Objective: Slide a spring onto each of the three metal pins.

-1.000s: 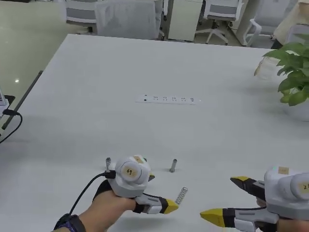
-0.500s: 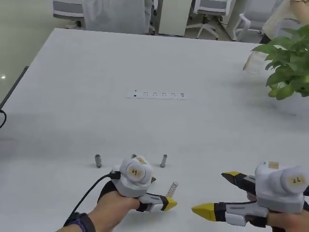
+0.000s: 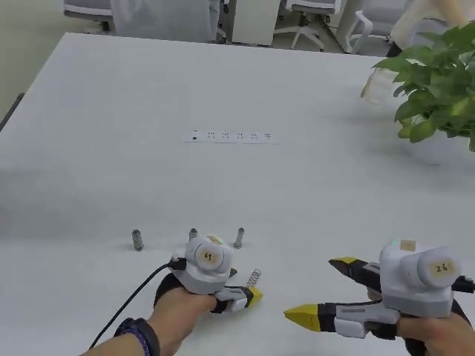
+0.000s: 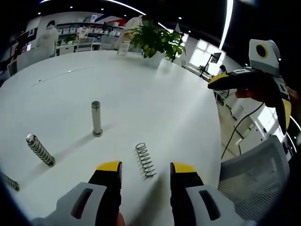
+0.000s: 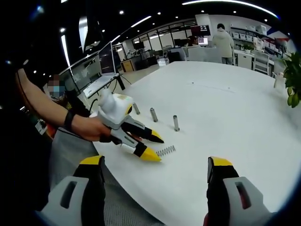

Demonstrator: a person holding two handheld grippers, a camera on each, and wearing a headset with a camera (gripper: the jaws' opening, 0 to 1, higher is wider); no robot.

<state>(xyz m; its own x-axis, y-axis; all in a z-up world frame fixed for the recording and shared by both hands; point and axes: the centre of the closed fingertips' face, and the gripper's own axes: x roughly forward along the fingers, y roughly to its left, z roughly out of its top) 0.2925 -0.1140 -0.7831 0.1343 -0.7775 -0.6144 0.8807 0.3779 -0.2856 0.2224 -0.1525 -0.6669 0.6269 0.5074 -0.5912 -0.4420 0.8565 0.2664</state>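
Three short metal pins stand in a row near the table's front edge. The left pin [image 3: 137, 239] wears a spring, the middle pin [image 3: 193, 234] peeks out behind my left gripper, and the right pin [image 3: 239, 237] is bare. A loose spring [image 3: 254, 278] lies flat just in front of the bare pin. My left gripper [image 3: 249, 297] is open and low, its yellow tips right at the spring. In the left gripper view the loose spring [image 4: 145, 160] lies between the tips of the left gripper [image 4: 146, 167], beyond it the bare pin [image 4: 96, 118]. My right gripper [image 3: 323, 291] hovers wide open to the right.
A white power strip [image 3: 230, 137] is set in the table's middle. A leafy plant [image 3: 438, 81] and a clear cup [image 3: 378, 85] stand at the far right. Office chairs line the far edge. A black cable [image 3: 141, 297] trails from the left gripper.
The head camera has tilted, shifting the whole picture. My left gripper has moved right, closer to the loose spring. The spring and the right gripper have stayed put.
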